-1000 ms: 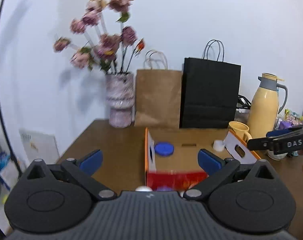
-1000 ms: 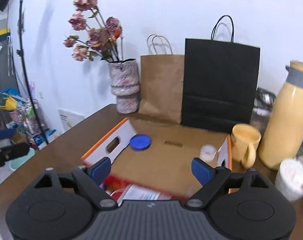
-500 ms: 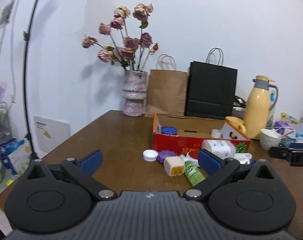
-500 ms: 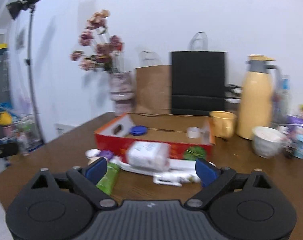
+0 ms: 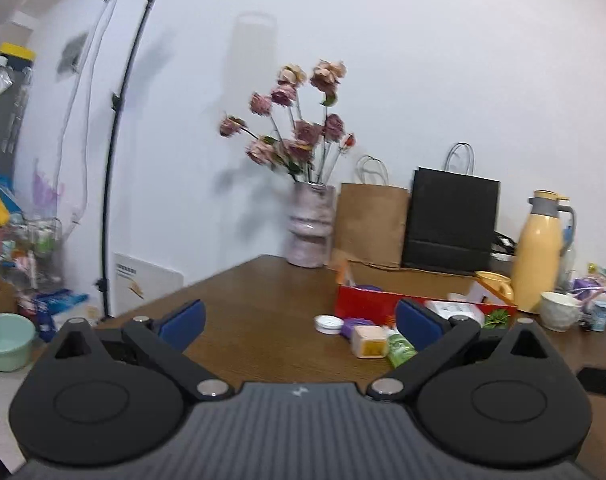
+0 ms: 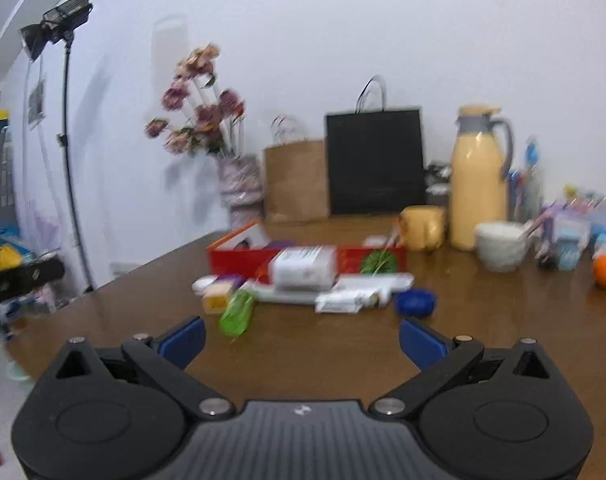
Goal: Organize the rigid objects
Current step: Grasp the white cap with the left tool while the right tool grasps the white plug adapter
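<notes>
Both grippers have pulled back from the red box. Right gripper jaws have just been opening, now wide and empty; left gripper likewise spread, empty. Blurred white packs lie against the box's near wall.

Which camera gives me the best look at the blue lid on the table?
The right wrist view: the blue lid lies in the open on the table, right of the white boxes. In the left wrist view I cannot find it; the gripper's right finger covers that area.

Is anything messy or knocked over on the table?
Yes. A heap of small things lies loose on the table in front of the red box instead of inside it. The green bottle lies on its side, and a blue lid and a white lid sit off by themselves.
</notes>
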`<state>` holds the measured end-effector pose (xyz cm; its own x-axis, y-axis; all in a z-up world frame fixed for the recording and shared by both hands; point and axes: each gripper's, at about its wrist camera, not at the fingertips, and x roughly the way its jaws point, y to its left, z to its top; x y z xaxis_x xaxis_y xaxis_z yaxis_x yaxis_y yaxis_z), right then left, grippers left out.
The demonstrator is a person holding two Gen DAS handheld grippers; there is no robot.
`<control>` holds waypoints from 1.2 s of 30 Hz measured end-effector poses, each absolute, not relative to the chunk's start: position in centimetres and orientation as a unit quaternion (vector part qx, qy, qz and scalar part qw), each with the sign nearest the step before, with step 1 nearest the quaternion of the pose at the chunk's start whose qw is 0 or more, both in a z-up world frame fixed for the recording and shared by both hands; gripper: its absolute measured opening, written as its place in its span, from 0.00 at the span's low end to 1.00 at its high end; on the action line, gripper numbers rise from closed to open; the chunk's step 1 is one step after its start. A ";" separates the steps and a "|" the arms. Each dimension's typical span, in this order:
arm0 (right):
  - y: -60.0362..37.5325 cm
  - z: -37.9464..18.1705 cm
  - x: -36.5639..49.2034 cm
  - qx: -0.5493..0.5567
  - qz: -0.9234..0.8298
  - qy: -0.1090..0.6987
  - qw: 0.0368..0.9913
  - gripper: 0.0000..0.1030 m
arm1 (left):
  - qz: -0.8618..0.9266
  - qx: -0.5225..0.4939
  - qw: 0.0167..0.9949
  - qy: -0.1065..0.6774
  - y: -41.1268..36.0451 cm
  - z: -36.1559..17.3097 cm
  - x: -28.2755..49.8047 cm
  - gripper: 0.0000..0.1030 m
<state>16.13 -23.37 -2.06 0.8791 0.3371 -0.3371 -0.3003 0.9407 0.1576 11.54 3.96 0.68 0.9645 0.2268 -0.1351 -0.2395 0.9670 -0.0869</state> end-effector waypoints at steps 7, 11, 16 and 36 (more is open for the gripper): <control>-22.5 -2.7 16.3 0.047 0.166 0.231 0.958 1.00 | 0.067 -0.005 0.993 0.097 3.2 0.3 12.0 1.00; -21.7 -3.0 17.2 0.030 0.190 0.237 0.952 1.00 | 0.058 -0.012 0.992 0.109 3.6 -0.3 13.3 1.00; -21.5 -3.9 20.0 0.026 0.245 0.233 0.941 1.00 | 0.061 0.004 0.991 0.122 3.7 -0.5 16.9 1.00; -7.1 -3.2 37.4 -0.060 0.288 0.247 0.923 0.64 | -0.119 0.022 0.960 0.253 14.2 -2.6 38.6 0.99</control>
